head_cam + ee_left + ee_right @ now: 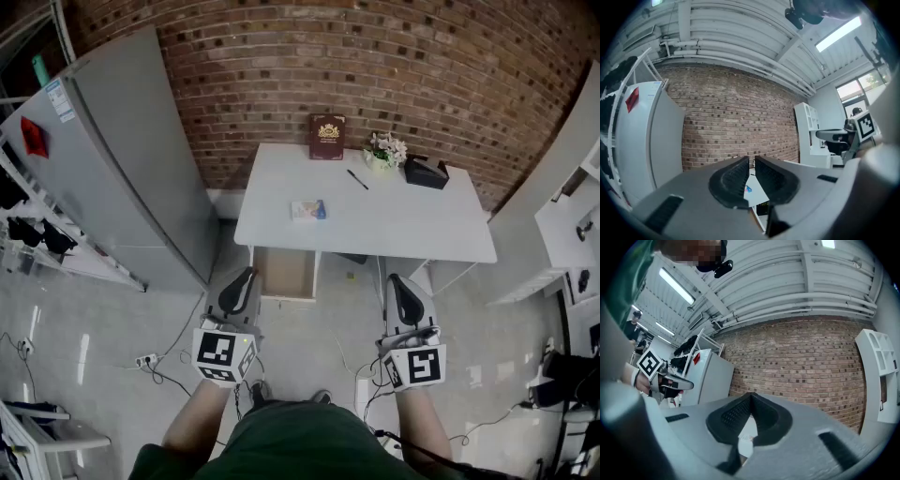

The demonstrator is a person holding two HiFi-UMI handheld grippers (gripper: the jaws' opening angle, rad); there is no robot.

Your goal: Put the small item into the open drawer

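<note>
White table (403,230): book (327,137), pen (357,179), small item (309,210) | open drawer (284,273) below | left gripper (752,163) jaws ajar, right gripper (751,397) clenched

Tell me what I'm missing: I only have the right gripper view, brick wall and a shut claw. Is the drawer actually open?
Observer: Yes. In the head view the drawer stands pulled out below the left end of the white table.
Operator: Where is the small item?
Observer: The small item lies on the tabletop near the front edge, just behind the drawer, with neither gripper near it.
Operator: And the left claw? I only see it from the side.
Observer: The left gripper view shows the left claw with its jaws a narrow slit apart and nothing between them.
</note>
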